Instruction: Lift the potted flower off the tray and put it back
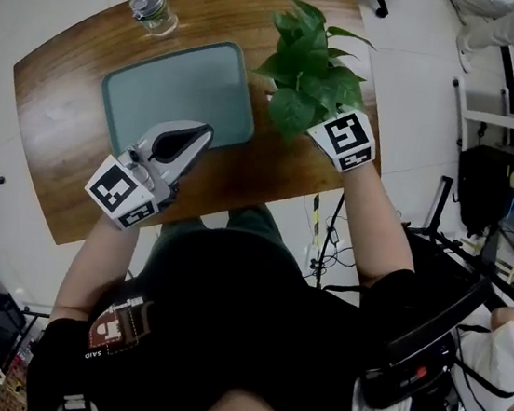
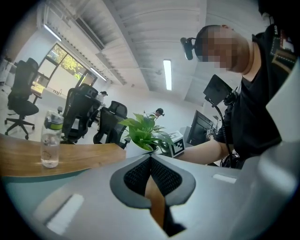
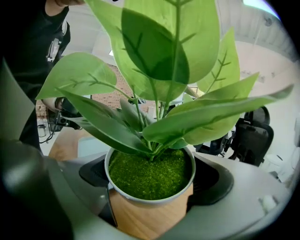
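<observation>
Green potted flower point(image 3: 150, 176) in right claw point(image 3: 149, 199) — bottle label point(image 2: 55, 123) unreadable.

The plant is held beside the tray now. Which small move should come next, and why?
Probably carry the green leafy plant in its white-rimmed wooden pot leftward over the teal rectangular tray: the right claw grips it beside the tray, not above it.

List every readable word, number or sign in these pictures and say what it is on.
No text reads clearly.
White print on the person's black sleeve: too small.
Green label on the clear plastic bottle: blurred.
Black-and-white marker cubes: patterns only, no letters.
</observation>
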Motion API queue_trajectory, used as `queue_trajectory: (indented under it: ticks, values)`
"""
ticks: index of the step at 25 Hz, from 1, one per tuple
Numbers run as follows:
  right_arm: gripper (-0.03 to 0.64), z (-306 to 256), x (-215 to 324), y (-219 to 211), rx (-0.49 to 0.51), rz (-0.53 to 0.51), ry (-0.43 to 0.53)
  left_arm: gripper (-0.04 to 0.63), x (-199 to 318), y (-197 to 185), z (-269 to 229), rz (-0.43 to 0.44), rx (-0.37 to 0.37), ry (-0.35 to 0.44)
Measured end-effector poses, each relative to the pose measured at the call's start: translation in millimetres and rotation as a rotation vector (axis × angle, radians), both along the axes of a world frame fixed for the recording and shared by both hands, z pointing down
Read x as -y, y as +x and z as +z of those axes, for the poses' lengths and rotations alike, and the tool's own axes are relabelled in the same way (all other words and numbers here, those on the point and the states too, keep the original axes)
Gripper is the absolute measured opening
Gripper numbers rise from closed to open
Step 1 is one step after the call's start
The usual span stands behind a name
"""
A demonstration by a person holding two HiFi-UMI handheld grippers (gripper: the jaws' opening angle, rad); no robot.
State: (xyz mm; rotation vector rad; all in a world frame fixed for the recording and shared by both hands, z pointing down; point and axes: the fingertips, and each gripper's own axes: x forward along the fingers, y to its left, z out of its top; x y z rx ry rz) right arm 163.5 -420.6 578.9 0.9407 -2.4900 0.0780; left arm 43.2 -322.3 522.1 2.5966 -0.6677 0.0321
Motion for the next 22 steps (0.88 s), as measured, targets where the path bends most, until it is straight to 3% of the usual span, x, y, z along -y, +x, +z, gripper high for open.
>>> queue_trajectory:
  ticks: [11, 18, 22]
  values:
    - [0.511, 52, 9, 150, -0.037, 0.247, -0.051, 0.0, 2, 93, 11, 0.131, 0.008, -0.027]
    - [0.512, 100, 7, 180, -0.038, 0.323, -0.109, 0.0, -1, 117, 25, 0.169, 0.016, -0.062]
    - [0.517, 103, 9, 181, 0.0, 0.332, -0.093, 0.0, 0, 114, 29, 0.16, 0.022, -0.07]
